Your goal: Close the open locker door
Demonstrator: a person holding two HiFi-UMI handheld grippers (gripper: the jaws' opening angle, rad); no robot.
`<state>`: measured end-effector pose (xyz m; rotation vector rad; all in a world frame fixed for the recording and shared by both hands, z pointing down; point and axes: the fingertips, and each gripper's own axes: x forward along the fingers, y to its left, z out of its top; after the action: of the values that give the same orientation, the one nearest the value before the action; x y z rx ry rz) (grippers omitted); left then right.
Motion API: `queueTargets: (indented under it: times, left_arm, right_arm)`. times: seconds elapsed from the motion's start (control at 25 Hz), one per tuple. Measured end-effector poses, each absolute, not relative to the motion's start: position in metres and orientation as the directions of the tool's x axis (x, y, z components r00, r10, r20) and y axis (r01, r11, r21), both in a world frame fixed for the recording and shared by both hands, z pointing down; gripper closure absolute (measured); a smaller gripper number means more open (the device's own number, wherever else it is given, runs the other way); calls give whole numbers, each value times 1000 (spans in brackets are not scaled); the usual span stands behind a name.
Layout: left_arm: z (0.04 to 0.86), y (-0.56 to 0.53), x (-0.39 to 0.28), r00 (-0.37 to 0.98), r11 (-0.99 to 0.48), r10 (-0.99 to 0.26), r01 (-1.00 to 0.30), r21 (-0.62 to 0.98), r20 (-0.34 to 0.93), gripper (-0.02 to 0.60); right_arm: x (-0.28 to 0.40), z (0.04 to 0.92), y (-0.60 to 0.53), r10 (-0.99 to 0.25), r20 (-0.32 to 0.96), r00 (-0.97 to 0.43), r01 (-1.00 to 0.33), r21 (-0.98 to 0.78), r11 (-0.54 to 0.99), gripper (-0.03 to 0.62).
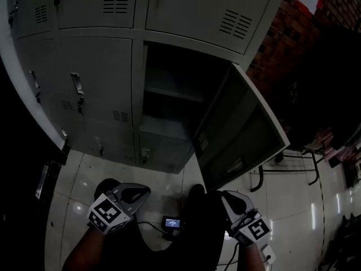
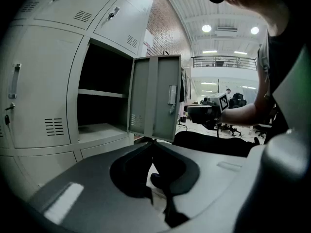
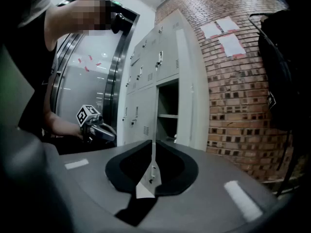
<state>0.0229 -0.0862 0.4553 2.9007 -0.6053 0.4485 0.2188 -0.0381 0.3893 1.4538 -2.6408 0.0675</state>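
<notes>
A bank of grey lockers fills the top of the head view. One compartment (image 1: 169, 106) is open, with a shelf inside, and its door (image 1: 242, 134) is swung out to the right. My left gripper (image 1: 138, 192) and right gripper (image 1: 228, 197) hang low near the floor, well short of the door, touching nothing. In the left gripper view the jaws (image 2: 151, 141) meet at the tips with nothing between them; the door (image 2: 155, 103) stands ahead. The right gripper's jaws (image 3: 152, 142) are also shut and empty, and the door (image 3: 187, 96) shows edge-on beside the compartment (image 3: 167, 113).
A brick wall (image 1: 299, 33) stands right of the lockers. Metal furniture legs (image 1: 287, 168) sit on the tiled floor at right. A small lit device (image 1: 172, 223) with a cable lies between my grippers. A black bag (image 3: 284, 72) hangs at right in the right gripper view.
</notes>
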Motion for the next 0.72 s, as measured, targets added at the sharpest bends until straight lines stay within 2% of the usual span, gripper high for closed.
queueTargets:
  times: [0.16,0.32,0.4,0.72]
  left_arm:
    - [455,-86,20,873,-908,-371,-413,75,318,569]
    - [455,-86,19,873,-907,-371,-413,77,317,569]
    - [455,-85,19,873,-907,-369,-413,79,319,569]
    - [457,-85,19,870,-906,-370,-415,80,325,569]
  right_arm:
    - [252,373,-45,-853,99,-513,-856,10,517,521]
    - [267,356,-61,-818,49,-573,-819,-27,573,408]
    - [258,343,-68,-784,13,-620,-784,-50,619,375]
    - [230,339,-81,-686,12,-728,-686,-38,727,400]
